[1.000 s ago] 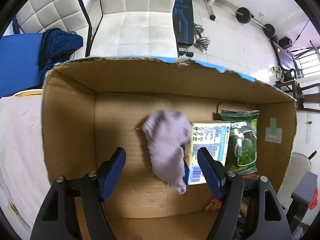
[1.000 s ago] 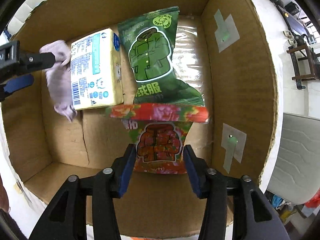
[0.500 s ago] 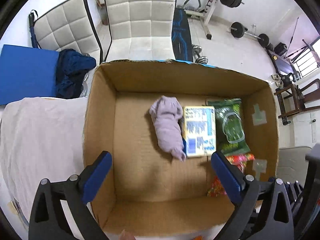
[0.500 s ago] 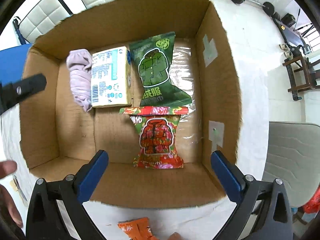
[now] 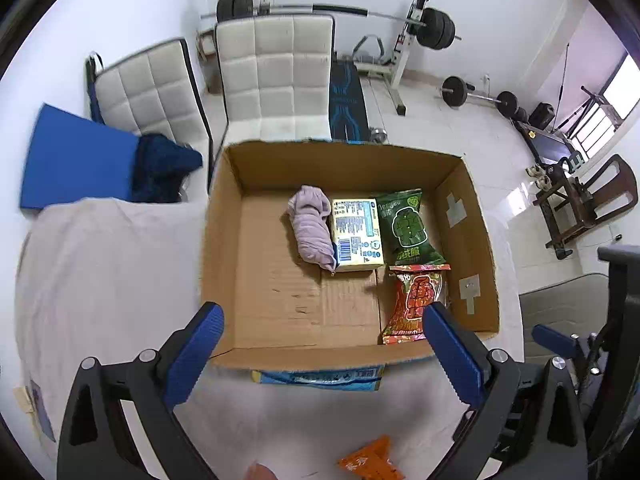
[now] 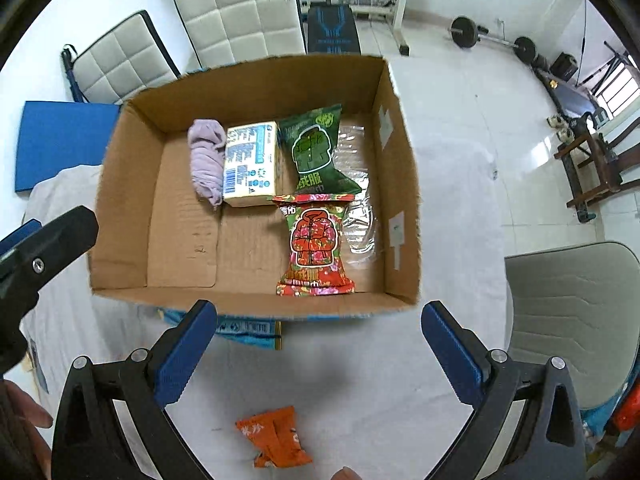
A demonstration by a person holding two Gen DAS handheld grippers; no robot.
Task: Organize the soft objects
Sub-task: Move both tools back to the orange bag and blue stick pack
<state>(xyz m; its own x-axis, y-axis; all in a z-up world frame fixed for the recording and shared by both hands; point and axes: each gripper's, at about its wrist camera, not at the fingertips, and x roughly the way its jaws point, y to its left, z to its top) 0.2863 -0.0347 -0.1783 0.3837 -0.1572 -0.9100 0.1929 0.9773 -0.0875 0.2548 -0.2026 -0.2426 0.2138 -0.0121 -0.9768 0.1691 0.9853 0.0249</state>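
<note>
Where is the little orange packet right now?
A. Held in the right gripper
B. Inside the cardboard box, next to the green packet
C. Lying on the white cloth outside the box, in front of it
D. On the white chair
C: the orange packet lies on the white cloth outside the cardboard box, with the right gripper open and empty.

The green packet [image 6: 315,151] in the cardboard box [image 6: 400,200] carries large pale Chinese characters near its lower end; one reads 服, the rest are too blurred. The red packet [image 6: 314,243] has white Chinese characters at its top corner, unreadable. The yellow pack [image 6: 251,163] bears a barcode and small blue print, illegible. The orange packet [image 6: 276,436] shows pale characters, also illegible.
</note>
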